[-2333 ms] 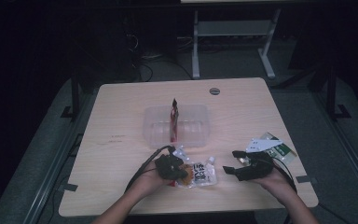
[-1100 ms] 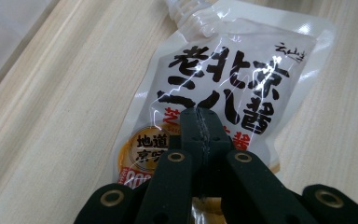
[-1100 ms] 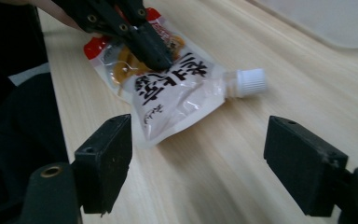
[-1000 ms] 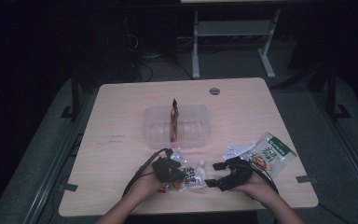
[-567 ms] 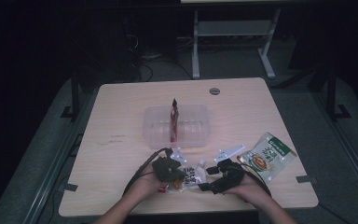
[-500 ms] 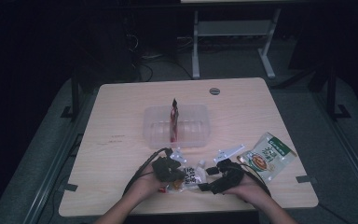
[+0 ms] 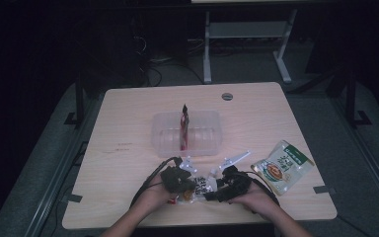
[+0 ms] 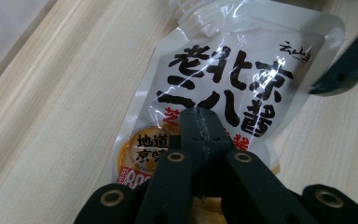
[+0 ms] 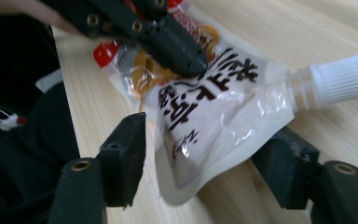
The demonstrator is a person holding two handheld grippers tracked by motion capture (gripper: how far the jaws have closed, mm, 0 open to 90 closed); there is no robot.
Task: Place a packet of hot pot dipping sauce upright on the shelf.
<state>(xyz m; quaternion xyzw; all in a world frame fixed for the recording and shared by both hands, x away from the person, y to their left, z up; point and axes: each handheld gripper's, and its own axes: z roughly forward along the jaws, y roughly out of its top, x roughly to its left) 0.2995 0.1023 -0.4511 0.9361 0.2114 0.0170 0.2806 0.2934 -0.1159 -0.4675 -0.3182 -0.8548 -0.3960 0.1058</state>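
Dim high view, dark surroundings beyond the lit bench (image 7: 256, 113), glare streaks on the pouch (image 8: 223, 70) film, near tool parts softly blurred at 6 o'clock

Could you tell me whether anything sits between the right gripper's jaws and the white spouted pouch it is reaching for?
Nothing visible does. In the right gripper view the spouted sauce pouch already lies between the right gripper's jaws, which have just been closing and do not yet press it. The left gripper is shut on the pouch's far end, clear of that gap.
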